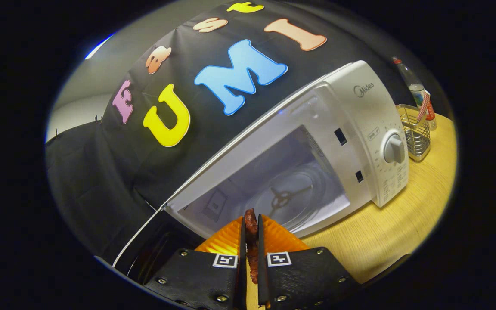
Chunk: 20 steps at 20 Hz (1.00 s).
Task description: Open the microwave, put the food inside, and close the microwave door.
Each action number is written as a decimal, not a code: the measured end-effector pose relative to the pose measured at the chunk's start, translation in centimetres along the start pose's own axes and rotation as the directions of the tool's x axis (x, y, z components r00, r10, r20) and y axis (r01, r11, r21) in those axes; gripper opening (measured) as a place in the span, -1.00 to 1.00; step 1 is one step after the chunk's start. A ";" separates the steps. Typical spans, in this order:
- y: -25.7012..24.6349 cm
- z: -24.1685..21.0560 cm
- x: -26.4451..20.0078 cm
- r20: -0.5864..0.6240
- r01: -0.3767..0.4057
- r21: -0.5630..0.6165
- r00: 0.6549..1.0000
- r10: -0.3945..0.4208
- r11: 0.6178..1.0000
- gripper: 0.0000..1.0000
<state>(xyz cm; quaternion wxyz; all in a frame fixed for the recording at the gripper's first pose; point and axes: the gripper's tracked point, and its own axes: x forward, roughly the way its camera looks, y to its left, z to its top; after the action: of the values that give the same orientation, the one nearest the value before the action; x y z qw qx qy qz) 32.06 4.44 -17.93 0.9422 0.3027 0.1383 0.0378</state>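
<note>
Both jaws pinch food (251, 241) (microwave (317, 150) open ahead).

The camera rides on the gripper (251, 224), looking forward along its 2 fingers, tilted. It sits close before the open microwave (317, 159) on the counter (381, 232).

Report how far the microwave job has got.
Done: the white microwave stands open, its dark glass door swung aside. In hand: the gripper is shut on a reddish-brown piece of food, just short of the cavity. Left: set the food on the glass turntable, then close the door.
</note>
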 end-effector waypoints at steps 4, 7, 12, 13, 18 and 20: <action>0.6 0.4 3.1 0.025 0.027 0.012 0.999 -0.028 1.000 -0.79; 0.4 0.7 5.4 0.037 0.040 0.053 0.998 -0.042 0.998 -0.79; -1.0 0.1 9.1 0.031 0.043 0.140 0.998 -0.047 0.989 -0.79; -1.1 -0.2 9.8 0.024 0.031 0.163 0.999 -0.036 0.986 -0.79; -1.9 -0.3 11.7 0.114 0.039 0.140 0.992 -0.056 0.989 -0.72; -2.4 -0.3 12.4 0.139 0.061 0.151 0.987 -0.083 0.987 -0.56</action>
<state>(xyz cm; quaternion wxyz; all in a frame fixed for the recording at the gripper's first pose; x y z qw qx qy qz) 43.87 4.62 -22.49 0.9258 0.3678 0.0826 -0.0287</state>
